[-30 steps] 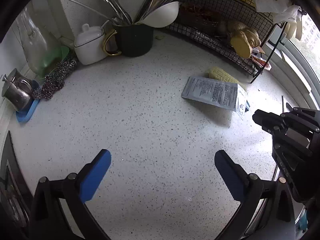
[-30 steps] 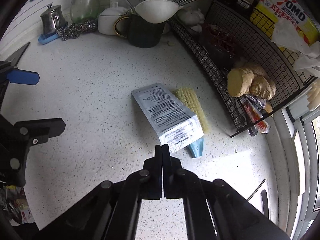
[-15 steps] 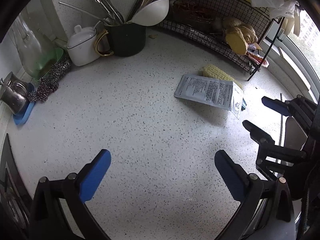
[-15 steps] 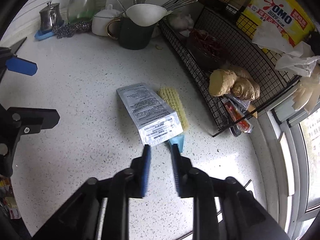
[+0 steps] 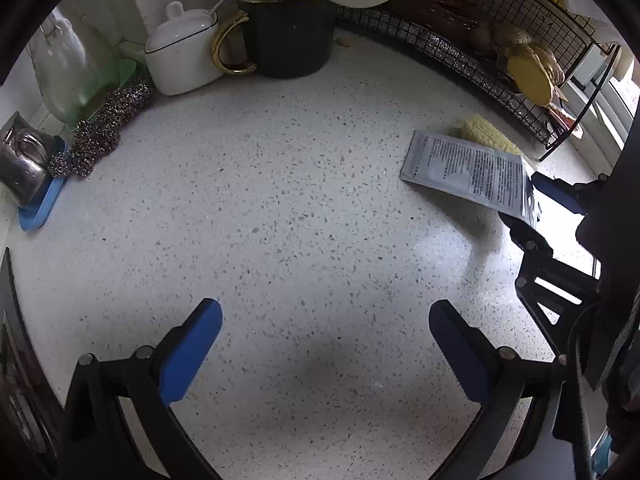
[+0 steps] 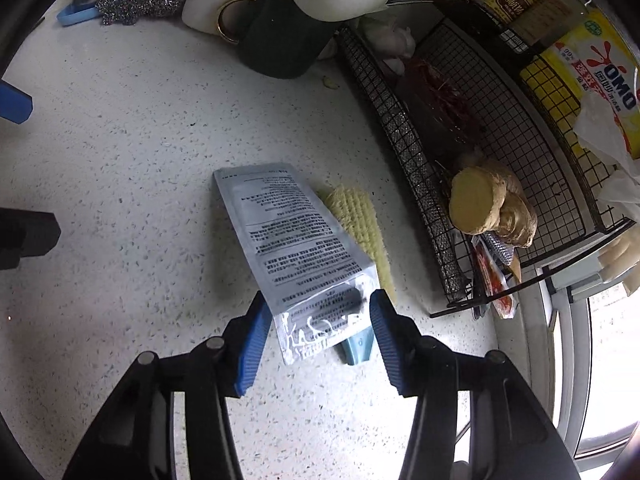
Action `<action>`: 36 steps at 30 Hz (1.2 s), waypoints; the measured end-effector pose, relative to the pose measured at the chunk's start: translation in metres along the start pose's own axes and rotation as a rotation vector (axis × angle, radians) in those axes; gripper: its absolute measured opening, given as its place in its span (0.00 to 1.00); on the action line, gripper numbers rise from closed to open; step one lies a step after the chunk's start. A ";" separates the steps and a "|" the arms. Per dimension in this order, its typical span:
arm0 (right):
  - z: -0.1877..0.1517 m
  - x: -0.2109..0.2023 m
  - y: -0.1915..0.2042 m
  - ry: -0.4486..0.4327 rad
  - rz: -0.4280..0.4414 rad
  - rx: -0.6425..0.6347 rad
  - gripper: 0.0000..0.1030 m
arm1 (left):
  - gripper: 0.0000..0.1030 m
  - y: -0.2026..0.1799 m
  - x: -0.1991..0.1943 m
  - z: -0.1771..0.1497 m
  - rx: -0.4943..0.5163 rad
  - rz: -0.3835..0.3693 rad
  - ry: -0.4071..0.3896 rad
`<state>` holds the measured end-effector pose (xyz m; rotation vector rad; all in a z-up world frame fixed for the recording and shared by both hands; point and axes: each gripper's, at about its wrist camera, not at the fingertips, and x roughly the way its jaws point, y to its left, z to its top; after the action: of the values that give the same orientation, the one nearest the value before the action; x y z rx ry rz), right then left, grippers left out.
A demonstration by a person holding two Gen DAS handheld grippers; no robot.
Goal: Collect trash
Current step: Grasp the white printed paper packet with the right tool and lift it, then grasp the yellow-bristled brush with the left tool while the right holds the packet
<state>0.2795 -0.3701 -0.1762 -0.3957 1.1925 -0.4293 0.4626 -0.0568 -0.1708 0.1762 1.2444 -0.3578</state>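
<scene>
Silver packet [image 6: 296, 256] between right hand-held gripper [image 6: 316, 320] — unpinched.

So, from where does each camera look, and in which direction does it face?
Left wrist: on the left gripper, looking steeply down at the countertop; its open blue fingers show.
Right wrist: on the right gripper, angled down at the grey packet between its open fingers.
Shared: packet, yellow brush, dark utensil mug.

Left gripper [image 5: 325, 334] pointed steeply down, jaws spread wide, nothing between them. Right gripper [image 6: 318, 328] tilted down too, its jaws partly apart after just opening then easing back in slightly, pads not pressing on anything.
</scene>
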 end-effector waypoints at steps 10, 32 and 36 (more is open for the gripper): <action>0.000 -0.012 -0.019 -0.067 -0.006 0.088 0.01 | 1.00 -0.012 -0.003 0.009 0.031 -0.017 -0.012; -0.074 -0.053 -0.094 -0.010 0.019 0.384 0.00 | 1.00 -0.097 -0.020 0.055 0.135 -0.093 -0.036; -0.088 -0.049 -0.112 0.008 -0.005 0.438 0.01 | 1.00 -0.114 -0.001 0.070 0.103 -0.108 0.005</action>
<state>0.1688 -0.4462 -0.1088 -0.0188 1.0693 -0.6791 0.4845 -0.1852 -0.1409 0.1982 1.2446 -0.5153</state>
